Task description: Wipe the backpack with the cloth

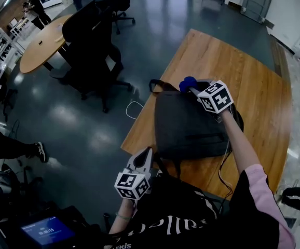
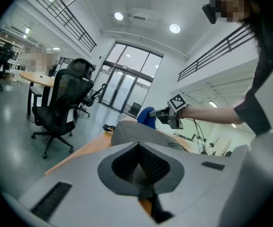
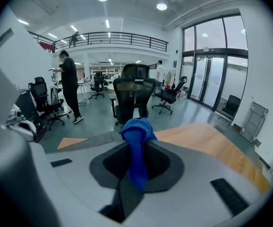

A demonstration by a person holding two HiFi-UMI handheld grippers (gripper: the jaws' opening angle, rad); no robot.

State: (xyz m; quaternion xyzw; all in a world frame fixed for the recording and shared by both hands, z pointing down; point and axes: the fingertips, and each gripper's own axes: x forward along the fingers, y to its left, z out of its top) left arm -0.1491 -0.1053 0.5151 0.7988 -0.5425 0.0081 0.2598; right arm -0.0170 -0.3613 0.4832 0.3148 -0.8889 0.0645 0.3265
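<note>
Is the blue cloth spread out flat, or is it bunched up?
Bunched up: the right gripper holds the blue cloth between shut jaws as a crumpled wad.

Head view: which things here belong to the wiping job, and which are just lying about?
Job: backpack, blue cloth, right gripper holding it.
Lying about: black office chair, round table, white cable on the floor.
</note>
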